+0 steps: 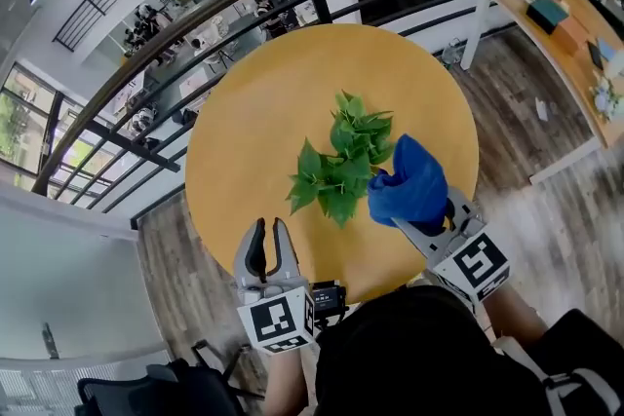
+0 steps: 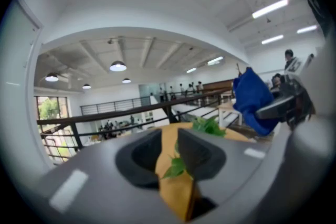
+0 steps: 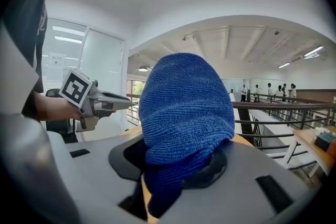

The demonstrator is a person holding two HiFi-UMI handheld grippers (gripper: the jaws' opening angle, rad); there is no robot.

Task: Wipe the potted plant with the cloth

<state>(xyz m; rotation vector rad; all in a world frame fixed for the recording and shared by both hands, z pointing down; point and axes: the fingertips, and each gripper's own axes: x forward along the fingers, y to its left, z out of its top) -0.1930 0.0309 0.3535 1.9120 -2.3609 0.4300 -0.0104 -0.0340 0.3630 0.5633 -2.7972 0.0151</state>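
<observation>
The potted plant [image 1: 341,166] sits mid-way across the round bench [image 1: 253,102], and its pot is hidden under the leaves from above. Just to the plant's right, the right claw [image 3: 181,165] is clenched on a bunched blue cloth [image 1: 409,182] that is almost touching the outer leaves. The left claw [image 1: 270,234] hangs well short of the plant near the bench edge, with its jaws slightly parted on nothing. I reckon the worry is that fat wad. Pushed in sideways with nothing bracing the plant, it could slide or tip the pot, or crease and tear those thin leaves. Dragging might also tug the cloth loose.
</observation>
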